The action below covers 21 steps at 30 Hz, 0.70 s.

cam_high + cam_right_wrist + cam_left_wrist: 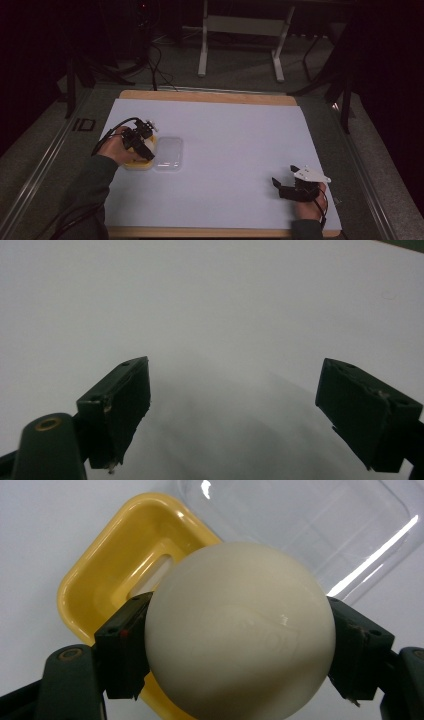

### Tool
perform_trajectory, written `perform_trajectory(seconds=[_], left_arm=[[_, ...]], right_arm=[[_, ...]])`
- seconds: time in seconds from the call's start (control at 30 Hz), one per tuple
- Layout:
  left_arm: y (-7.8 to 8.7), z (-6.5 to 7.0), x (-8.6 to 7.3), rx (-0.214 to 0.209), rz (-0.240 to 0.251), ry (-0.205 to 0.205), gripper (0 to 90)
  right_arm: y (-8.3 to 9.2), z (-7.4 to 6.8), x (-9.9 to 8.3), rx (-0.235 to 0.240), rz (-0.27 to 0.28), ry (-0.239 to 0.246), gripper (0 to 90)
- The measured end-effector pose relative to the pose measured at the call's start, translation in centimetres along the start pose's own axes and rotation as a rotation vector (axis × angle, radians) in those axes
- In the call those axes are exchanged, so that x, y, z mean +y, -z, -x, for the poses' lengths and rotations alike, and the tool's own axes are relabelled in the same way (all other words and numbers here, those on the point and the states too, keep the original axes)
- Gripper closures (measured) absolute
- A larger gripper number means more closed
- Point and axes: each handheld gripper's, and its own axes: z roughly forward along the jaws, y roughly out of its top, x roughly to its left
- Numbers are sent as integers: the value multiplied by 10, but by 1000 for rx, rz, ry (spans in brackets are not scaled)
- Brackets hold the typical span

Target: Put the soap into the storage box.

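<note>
A cream-white oval soap bar (240, 630) is clamped between the two black jaws of my left gripper (237, 645), just above a yellow soap dish (100, 580). In the high view my left gripper (145, 145) hovers over that yellow dish (137, 164) at the left of the table. A clear plastic lid (168, 154) lies flat right beside the dish, also seen as the clear plastic lid (320, 525). My right gripper (285, 181) rests low near the front right, jaws wide apart with nothing between them; my right gripper (240, 410) faces bare white surface.
A white sheet (225, 150) covers the wooden table (210, 96). Beyond the far edge stand a white frame's legs (202, 50) and loose cables (160, 75) on a grey floor. Metal rails (45, 160) run along both sides of the table.
</note>
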Motion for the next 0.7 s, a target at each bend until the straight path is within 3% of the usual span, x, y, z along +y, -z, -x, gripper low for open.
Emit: perform_trajectory(seconds=[0.7], left_arm=[[-7,-13,-1,28,0,15,238]], right_arm=[[0,0,0,-1,0,1,143]])
